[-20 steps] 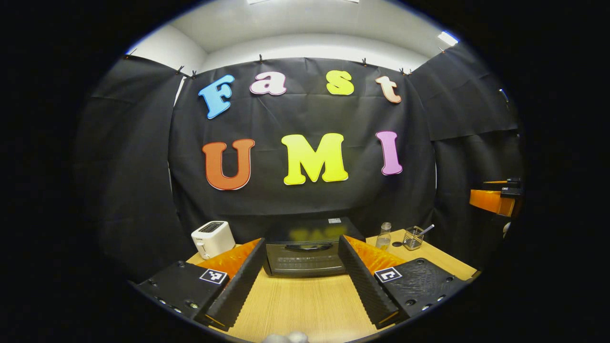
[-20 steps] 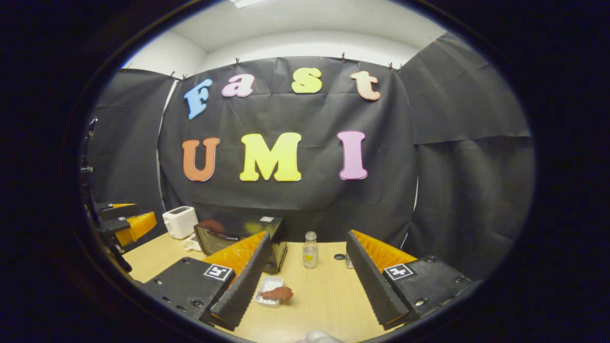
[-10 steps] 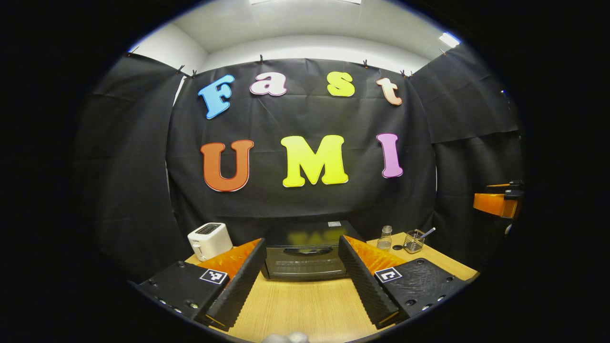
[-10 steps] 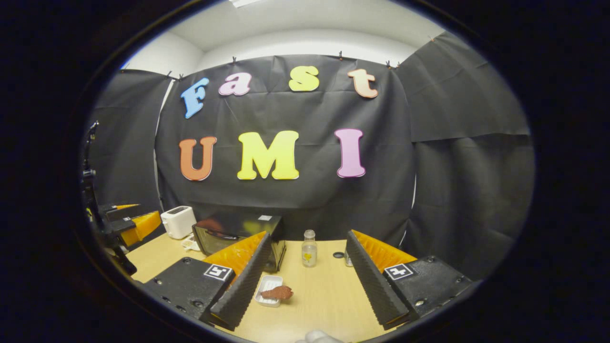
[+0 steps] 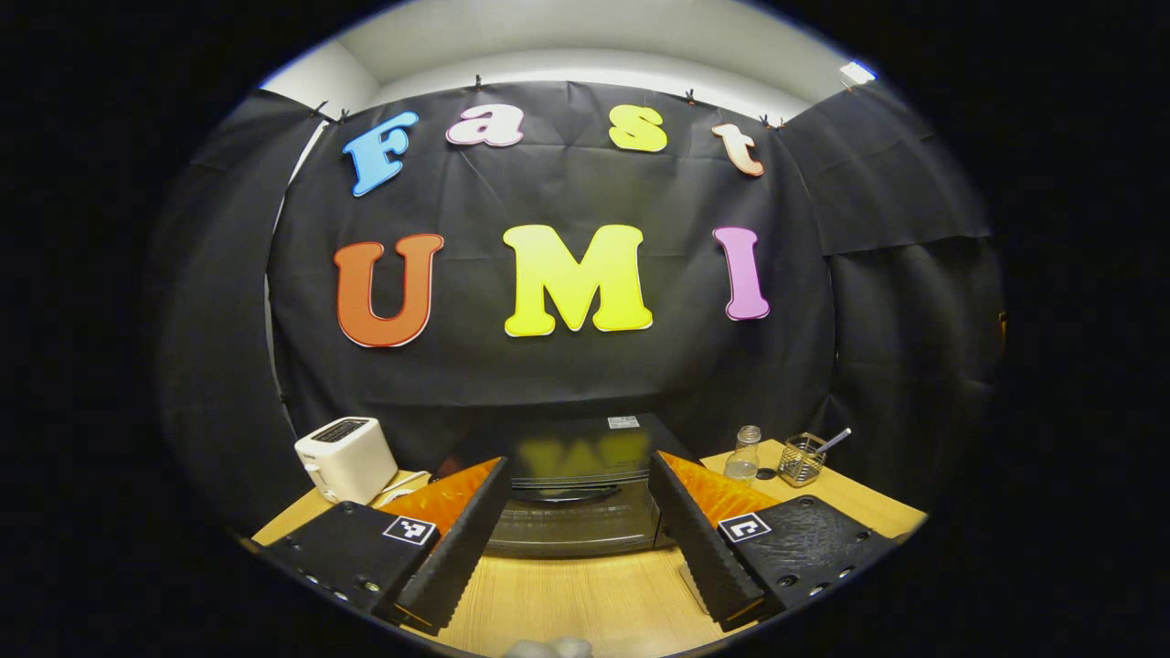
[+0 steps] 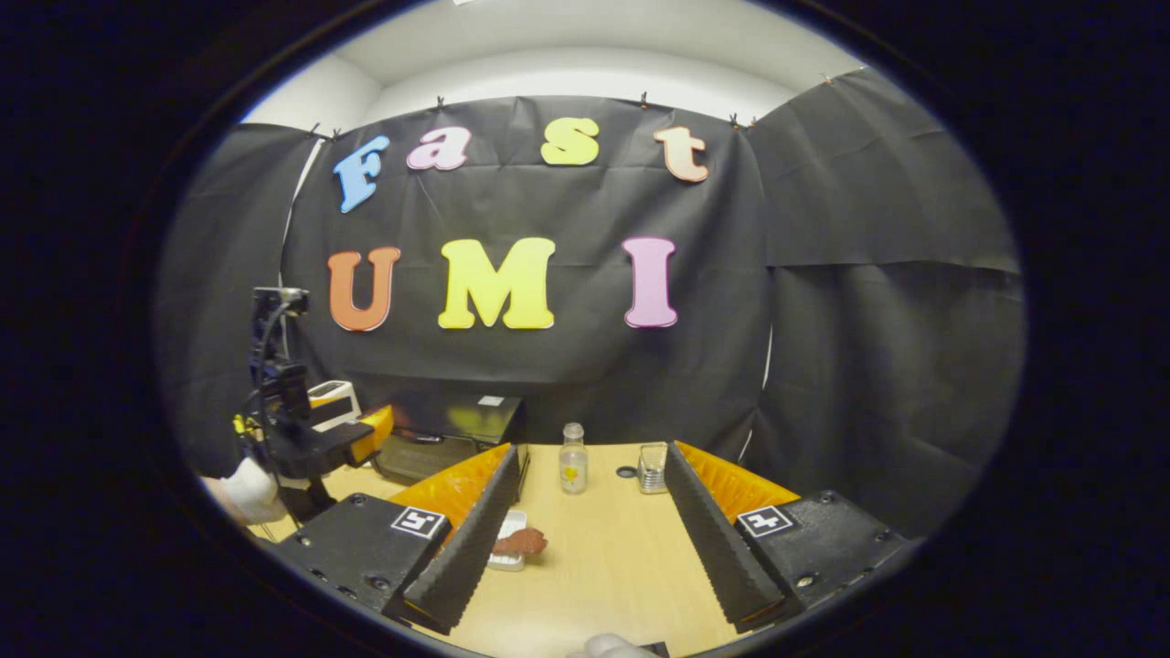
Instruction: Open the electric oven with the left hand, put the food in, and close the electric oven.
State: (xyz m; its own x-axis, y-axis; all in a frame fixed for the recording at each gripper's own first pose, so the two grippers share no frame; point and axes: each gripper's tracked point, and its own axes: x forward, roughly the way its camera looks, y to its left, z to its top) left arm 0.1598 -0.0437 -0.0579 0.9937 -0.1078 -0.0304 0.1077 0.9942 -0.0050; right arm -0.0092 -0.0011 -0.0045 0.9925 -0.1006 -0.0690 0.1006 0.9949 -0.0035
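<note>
Spanning the lower part of both views, the wooden table (image 5: 585,603) carries everything else. On it, toward the back wall, sits the black electric oven (image 5: 576,498), its door closed and its curved handle across the top of the glass front; in the left gripper view it lies straight ahead between the fingers, and in the right gripper view it stands at the left (image 6: 457,439). A white toaster (image 5: 347,457) stands just left of the oven. The left gripper (image 5: 576,539) is spread wide with nothing between its fingers, pointing at the oven door but apart from it; from the right gripper view it appears at the left edge (image 6: 366,434), held by a gloved hand (image 6: 247,489). The right gripper (image 6: 590,548) is likewise wide open and empty, over the table. To the right of the oven stand a small glass bottle (image 6: 573,461) and a wire holder (image 5: 804,460) with a utensil in it. The food (image 6: 521,542), a reddish-brown piece, rests on a small white tray (image 6: 507,551) on the table in front of the oven's right side, just beside the right gripper's left finger.
</note>
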